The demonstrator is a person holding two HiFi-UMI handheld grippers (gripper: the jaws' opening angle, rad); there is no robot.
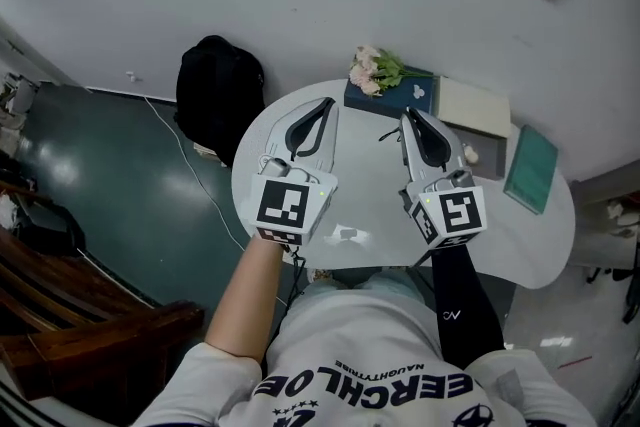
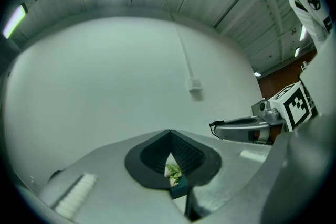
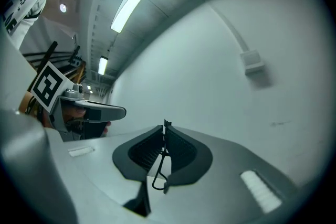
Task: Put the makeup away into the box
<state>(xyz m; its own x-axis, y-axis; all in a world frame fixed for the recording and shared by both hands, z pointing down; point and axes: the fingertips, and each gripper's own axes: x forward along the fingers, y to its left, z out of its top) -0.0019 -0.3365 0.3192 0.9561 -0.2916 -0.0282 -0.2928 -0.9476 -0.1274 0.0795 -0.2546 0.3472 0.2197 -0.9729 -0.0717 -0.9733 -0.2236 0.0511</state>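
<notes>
Right gripper view: right hand-held gripper (image 3: 164, 129) pinches black wire (image 3: 158, 188); left hand-held gripper (image 2: 169, 132) closed.

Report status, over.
Left gripper shut, empty. Right gripper shut on thin black item. Cream box at table far edge, nothing blocking.

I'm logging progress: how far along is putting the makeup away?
Done: nothing I can confirm; the beige box at the table's far edge shows no contents from here.
In hand: the right gripper is shut on a thin black wire piece; the left gripper is shut, empty.
Left: getting that piece into the box.
</notes>
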